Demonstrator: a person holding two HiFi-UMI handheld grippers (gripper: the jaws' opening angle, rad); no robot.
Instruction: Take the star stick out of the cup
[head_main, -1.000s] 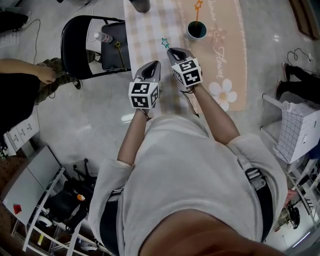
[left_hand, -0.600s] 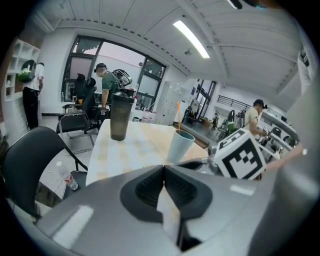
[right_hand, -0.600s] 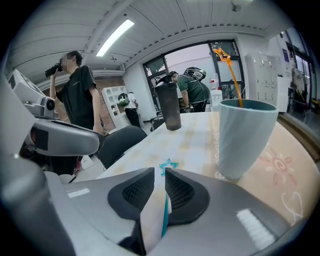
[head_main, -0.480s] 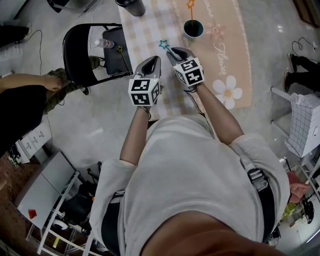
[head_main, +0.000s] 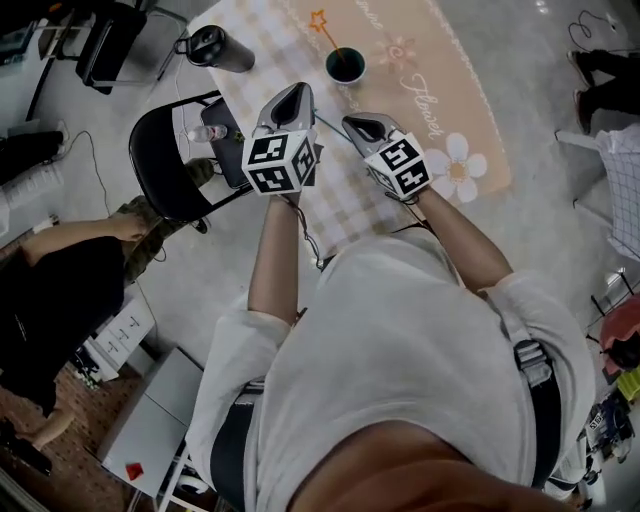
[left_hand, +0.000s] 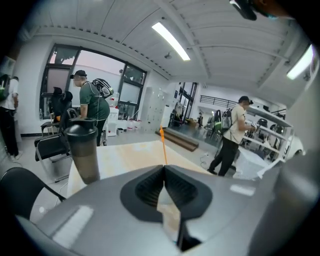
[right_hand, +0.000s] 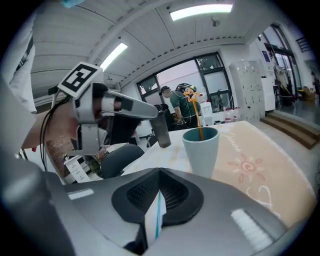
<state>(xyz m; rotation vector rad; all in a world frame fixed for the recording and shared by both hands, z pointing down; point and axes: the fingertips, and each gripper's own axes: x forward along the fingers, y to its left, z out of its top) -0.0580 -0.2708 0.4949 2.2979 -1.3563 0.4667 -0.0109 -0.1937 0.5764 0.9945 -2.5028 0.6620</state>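
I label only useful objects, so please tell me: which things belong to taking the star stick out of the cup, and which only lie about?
Job: cup; orange star stick standing in it; teal stick gripped by right gripper.
Lying about: dark bottle; chair; small bottle on the chair.

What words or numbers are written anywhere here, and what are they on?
Cursive writing on the peach mat: too small and blurred to read.
Black-and-white square markers on the left gripper and the right gripper: patterns, not words or numbers.
Nothing else shows text that can be read.
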